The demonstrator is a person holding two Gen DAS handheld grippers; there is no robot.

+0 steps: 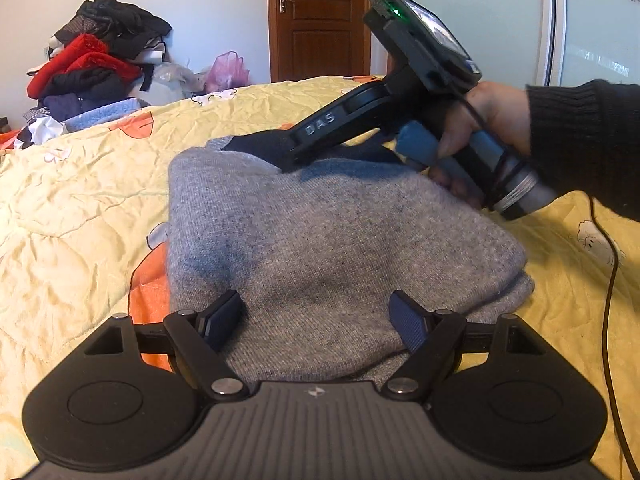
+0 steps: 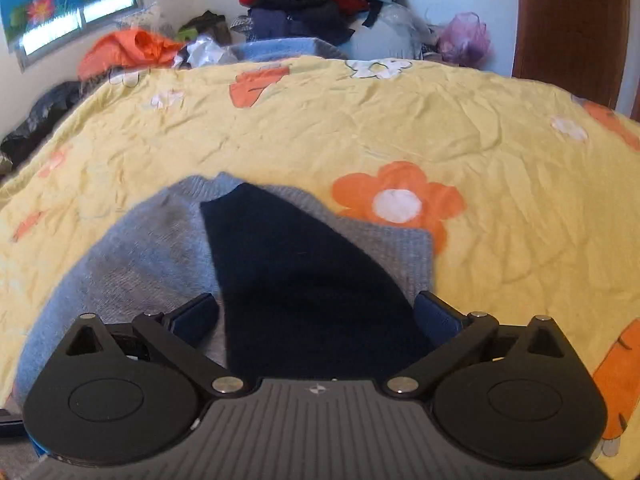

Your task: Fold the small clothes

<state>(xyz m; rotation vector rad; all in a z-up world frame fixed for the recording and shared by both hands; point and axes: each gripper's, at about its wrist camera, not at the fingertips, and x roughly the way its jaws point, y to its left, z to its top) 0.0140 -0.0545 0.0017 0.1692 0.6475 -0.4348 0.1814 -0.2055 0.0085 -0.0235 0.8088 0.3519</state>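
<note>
A grey sweater [image 1: 320,240] with a dark navy panel [image 2: 296,264] lies folded on a bed's yellow flowered quilt [image 1: 72,208]. The left tongs [image 1: 316,320] hover wide open over its near edge, gripping nothing; the right tongs [image 2: 316,316], held in a black-sleeved hand [image 1: 492,128], gape over the navy part, also empty. Heaped clothes [image 1: 96,68] sit behind.

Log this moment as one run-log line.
left tool: open, over folded grey knit sweater | right tool: open, over its dark navy panel | yellow floral bedspread
</note>
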